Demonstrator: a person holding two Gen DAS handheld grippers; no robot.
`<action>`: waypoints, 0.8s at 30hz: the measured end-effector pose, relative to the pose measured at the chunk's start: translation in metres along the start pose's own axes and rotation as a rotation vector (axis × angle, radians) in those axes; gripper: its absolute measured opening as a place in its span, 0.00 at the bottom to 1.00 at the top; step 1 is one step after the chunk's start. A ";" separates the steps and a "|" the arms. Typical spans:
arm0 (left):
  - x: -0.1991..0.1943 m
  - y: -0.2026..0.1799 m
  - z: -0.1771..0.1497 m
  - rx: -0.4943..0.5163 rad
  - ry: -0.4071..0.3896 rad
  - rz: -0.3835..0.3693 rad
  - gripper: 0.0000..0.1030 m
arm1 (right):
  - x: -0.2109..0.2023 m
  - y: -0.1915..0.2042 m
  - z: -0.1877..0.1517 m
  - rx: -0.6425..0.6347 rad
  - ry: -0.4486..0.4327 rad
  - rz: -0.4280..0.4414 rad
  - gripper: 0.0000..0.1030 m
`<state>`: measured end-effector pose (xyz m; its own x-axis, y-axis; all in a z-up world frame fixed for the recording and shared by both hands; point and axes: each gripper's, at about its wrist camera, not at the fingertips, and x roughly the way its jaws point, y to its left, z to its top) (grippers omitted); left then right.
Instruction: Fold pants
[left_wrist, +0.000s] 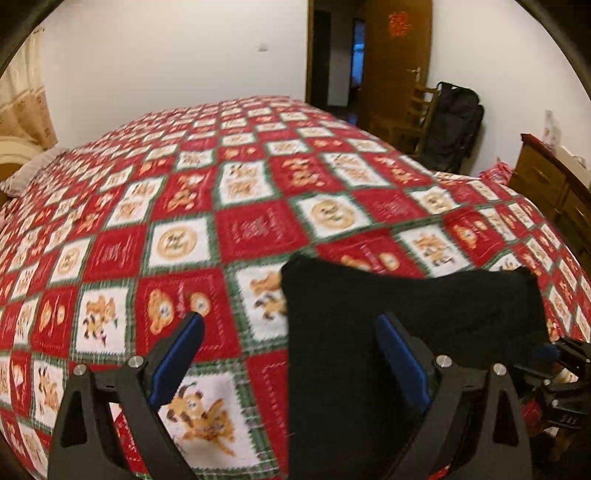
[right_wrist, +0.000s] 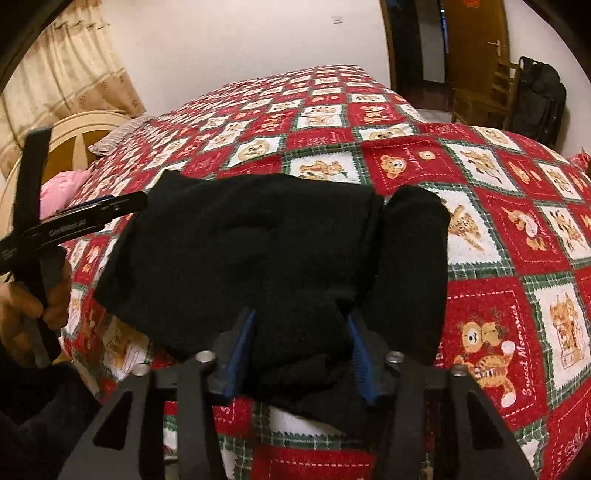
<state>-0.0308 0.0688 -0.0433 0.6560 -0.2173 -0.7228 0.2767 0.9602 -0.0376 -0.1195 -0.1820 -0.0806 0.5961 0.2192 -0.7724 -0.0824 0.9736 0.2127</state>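
The black pants (right_wrist: 266, 251) lie folded in a bundle on the red patchwork bedspread (right_wrist: 498, 229) near the bed's front edge. My right gripper (right_wrist: 301, 321) has its blue pads on either side of a bunched near fold of the pants and grips it. In the left wrist view the pants (left_wrist: 406, 314) lie to the right. My left gripper (left_wrist: 291, 325) is open, its left finger over the bedspread (left_wrist: 184, 221) and its right finger over the pants' left edge. The left gripper also shows in the right wrist view (right_wrist: 92, 218), left of the pants.
A pillow (left_wrist: 33, 173) and headboard are at the far left. An open wooden door (left_wrist: 395, 62), a chair with a black bag (left_wrist: 454, 125) and a wooden dresser (left_wrist: 554, 192) stand at the right. A pink item (right_wrist: 62, 188) lies near the headboard.
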 end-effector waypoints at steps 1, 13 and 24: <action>0.003 0.001 0.001 -0.011 0.007 -0.002 0.93 | -0.003 0.002 -0.001 -0.021 0.003 -0.005 0.26; 0.027 -0.009 0.029 0.017 -0.025 0.094 0.94 | -0.019 -0.006 -0.022 -0.007 0.003 -0.046 0.30; 0.031 0.015 0.035 -0.036 0.011 0.191 0.94 | -0.065 0.004 0.037 -0.125 -0.254 -0.098 0.42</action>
<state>0.0179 0.0701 -0.0423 0.6867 -0.0284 -0.7264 0.1222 0.9895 0.0769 -0.1289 -0.1946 -0.0072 0.7857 0.1165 -0.6076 -0.1029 0.9930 0.0573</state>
